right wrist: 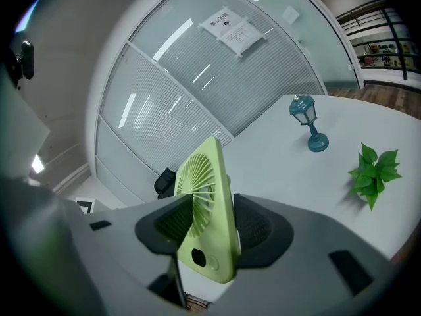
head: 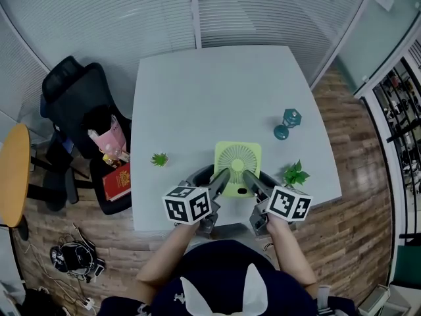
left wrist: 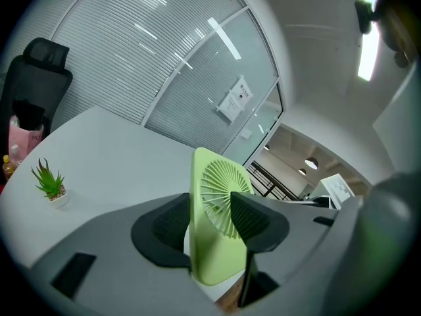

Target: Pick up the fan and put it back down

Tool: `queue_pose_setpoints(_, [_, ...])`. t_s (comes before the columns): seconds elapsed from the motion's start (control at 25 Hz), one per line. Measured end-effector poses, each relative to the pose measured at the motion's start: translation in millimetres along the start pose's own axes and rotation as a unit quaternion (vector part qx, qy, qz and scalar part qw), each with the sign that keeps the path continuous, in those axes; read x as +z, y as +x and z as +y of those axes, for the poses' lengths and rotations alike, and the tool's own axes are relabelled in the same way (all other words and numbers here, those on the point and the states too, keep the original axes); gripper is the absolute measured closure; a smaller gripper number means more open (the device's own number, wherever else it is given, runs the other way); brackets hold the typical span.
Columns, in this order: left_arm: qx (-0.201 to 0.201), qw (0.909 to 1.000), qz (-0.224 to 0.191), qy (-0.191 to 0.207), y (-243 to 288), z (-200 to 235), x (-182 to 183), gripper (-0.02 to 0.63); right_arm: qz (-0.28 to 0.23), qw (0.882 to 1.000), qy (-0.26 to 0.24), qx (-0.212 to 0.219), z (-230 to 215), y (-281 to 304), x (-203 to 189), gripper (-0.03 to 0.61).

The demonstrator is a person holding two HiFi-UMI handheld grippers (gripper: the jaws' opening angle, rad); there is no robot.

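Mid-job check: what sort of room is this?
Probably an office meeting room: white table, glass partitions with blinds behind it, and a black office chair beside it.

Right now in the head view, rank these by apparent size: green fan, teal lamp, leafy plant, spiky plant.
1. green fan
2. teal lamp and leafy plant, too alike to separate
3. spiky plant

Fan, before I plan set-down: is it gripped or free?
Gripped: left gripper and right gripper jaws each clamp the fan, front and back.
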State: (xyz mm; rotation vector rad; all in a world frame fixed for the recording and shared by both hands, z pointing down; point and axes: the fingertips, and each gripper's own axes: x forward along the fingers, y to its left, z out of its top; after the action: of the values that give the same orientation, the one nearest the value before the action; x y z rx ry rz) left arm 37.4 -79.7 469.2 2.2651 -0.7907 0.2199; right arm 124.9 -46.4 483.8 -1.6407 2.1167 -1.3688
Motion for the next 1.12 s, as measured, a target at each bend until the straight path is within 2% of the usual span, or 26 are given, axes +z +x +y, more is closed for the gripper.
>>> queue_pose_setpoints(0.36, [0.012,0.9999,0.002,-0.011,-26.2,13.1,-13.1,0.410,0.016,1.000,-0.002,0.003,14.9,3.0,-25.7,0.380])
queue_pose_setpoints(1.12, [0.078,0.9954,-0.026,-0.049,-94.1,66.0,-21.2,0.408,0.082,0.995,-0.014,0.047,63.1,44.3,-79.7,0.380])
